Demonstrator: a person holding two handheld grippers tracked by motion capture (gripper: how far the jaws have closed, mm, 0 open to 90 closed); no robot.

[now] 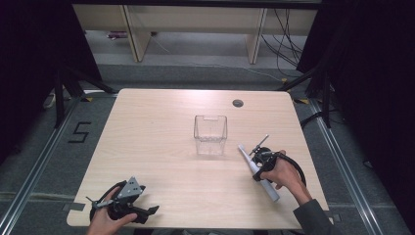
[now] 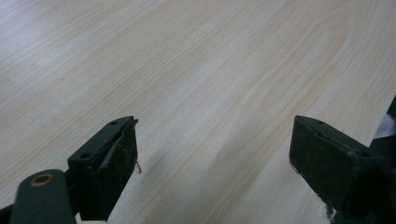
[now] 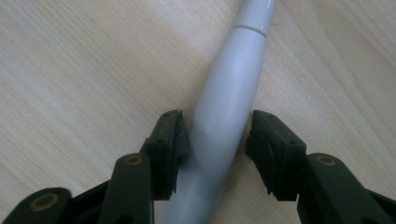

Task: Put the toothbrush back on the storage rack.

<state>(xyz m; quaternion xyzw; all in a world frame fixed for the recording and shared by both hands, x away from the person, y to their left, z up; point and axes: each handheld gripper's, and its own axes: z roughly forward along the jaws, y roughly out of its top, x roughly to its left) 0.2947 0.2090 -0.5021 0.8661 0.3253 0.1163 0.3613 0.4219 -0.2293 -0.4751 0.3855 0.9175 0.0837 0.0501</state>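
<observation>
White tube (image 3: 229, 107) between right hand-held gripper (image 3: 218, 135) jaws.

There is one table (image 1: 161, 147). On it stands one clear plastic box (image 1: 210, 134), near the middle. One white toothbrush handle (image 1: 259, 174) lies at about 4 o'clock from the box. There are two grippers: one left gripper (image 1: 151, 210) at 7 o'clock, and one right gripper (image 1: 256, 164) over the handle. One small round hole (image 1: 238, 103) sits at 1 o'clock.
</observation>
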